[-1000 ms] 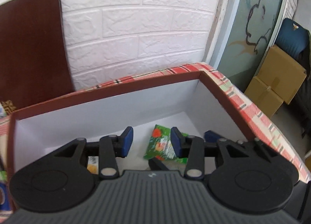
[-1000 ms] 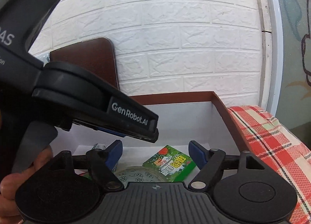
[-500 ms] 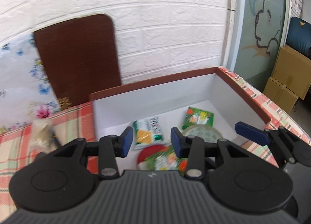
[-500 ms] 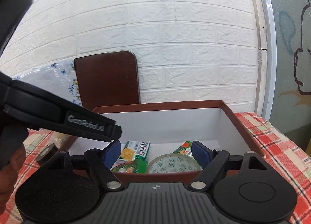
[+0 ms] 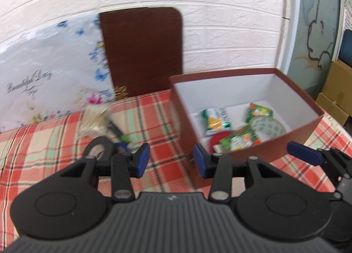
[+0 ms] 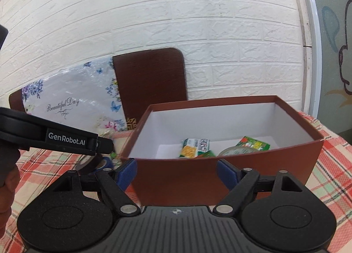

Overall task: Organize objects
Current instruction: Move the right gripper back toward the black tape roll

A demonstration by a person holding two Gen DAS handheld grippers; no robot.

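Observation:
A brown box (image 5: 308, 125) (image 6: 242, 171) with a white inside stands on the checked tablecloth (image 5: 44, 143). In it lie green snack packets (image 5: 216, 119) (image 6: 194, 144), a round patterned lid (image 5: 267, 126) (image 6: 237, 150) and a red round thing (image 5: 217, 141). My left gripper (image 5: 171, 159) is open and empty, in front of the box's left corner. My right gripper (image 6: 177, 170) is open and empty, in front of the box's near wall. A black tape roll (image 5: 99, 149) (image 6: 90, 162), a blue thing (image 6: 105, 161), a pen (image 5: 115, 131) and a pale bundle (image 5: 94, 119) lie left of the box.
A dark brown board (image 5: 143, 50) (image 6: 151, 77) and a floral "Beautiful Day" sheet (image 5: 44, 77) (image 6: 70, 103) lean on the white brick wall. Cardboard boxes (image 5: 336, 90) stand on the floor at far right. The left gripper's body (image 6: 55, 136) crosses the right wrist view.
Both grippers have pulled back out of and away from the box. The left one has swung left, bringing the tape roll, pen and bundle on the cloth into view.

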